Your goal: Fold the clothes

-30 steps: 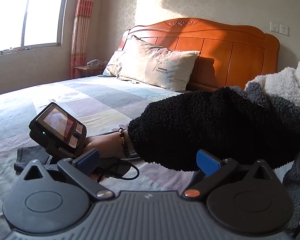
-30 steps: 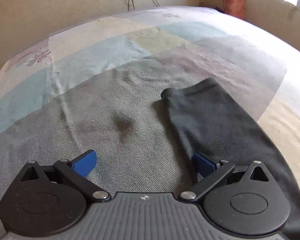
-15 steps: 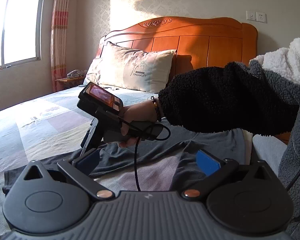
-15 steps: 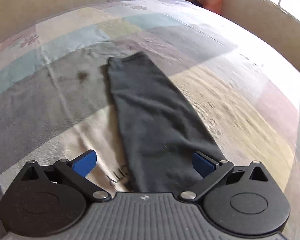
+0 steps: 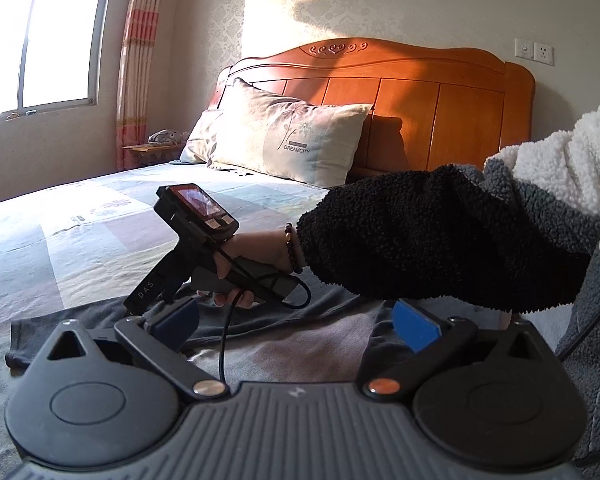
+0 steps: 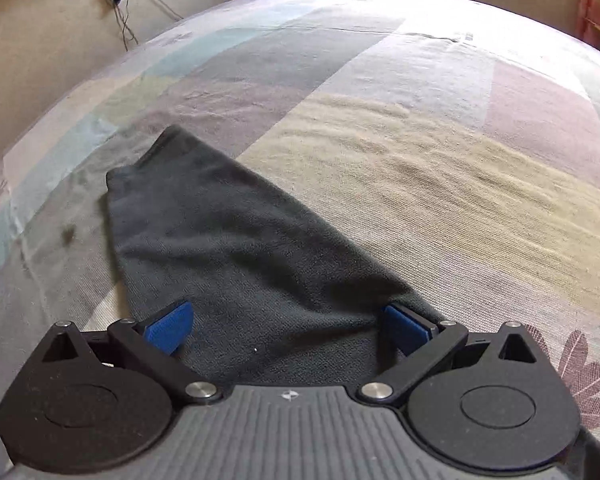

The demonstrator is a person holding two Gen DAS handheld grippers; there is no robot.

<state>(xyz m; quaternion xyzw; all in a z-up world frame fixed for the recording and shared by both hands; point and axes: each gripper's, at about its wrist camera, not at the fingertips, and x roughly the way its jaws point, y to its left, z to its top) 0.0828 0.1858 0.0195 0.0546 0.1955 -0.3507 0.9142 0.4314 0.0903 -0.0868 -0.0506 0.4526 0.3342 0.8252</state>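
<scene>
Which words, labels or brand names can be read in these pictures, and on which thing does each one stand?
"DREAMCITY": printed on the front pillow, under a small plant drawing.
"DAS": on the black body of the right gripper, seen from the left wrist view; any further letters are hidden.
Small screen on that gripper: lit, but too blurred to read.
Right wrist view: no readable text.
</scene>
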